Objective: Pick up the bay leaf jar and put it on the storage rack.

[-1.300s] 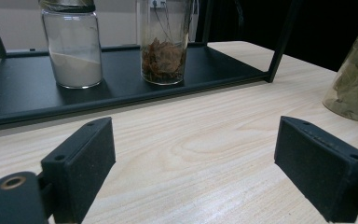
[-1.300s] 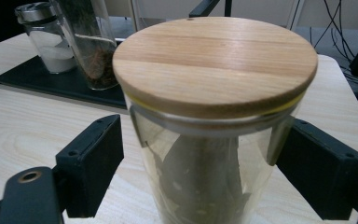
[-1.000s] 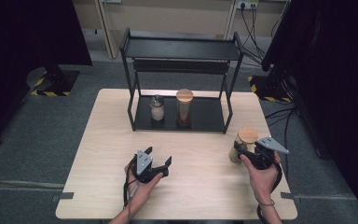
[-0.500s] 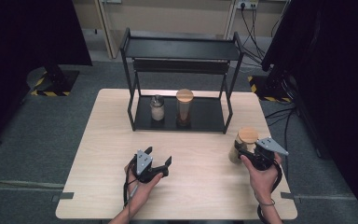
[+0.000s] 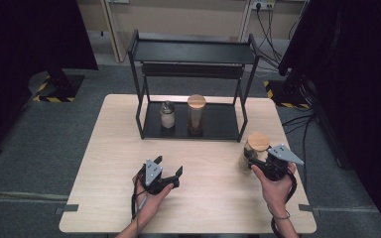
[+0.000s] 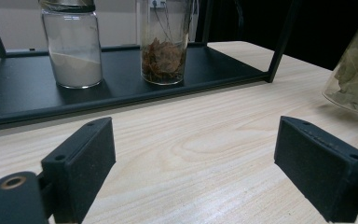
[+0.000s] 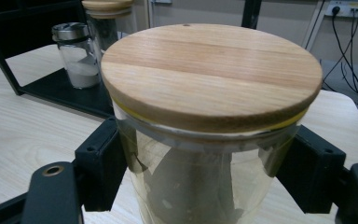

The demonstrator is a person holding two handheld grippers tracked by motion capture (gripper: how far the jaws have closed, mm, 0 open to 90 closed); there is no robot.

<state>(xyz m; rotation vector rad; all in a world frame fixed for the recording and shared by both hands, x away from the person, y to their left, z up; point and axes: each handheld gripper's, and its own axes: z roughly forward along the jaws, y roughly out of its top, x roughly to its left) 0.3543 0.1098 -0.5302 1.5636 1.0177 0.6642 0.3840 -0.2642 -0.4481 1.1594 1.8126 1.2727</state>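
High view: right gripper (image 5: 256, 159) clamps a wood-lidded glass jar (image 5: 252, 151) standing at the bench's (image 5: 109, 163) right side, near the black rack (image 5: 191, 52); left gripper (image 5: 169, 171) rests mid-bench. Left gripper view: its jaws gape wide, nothing between them. Right gripper view: both pads press the jar's glass below its lid (image 7: 212, 70), having just closed.

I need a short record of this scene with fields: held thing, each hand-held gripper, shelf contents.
held thing: glass jar with round wooden lid, standing on the light wooden table
right hand-held gripper: shut on the jar
left hand-held gripper: open, nothing between the jaws
black metal shelf: small glass jar with metal lid; tall glass jar with wooden lid
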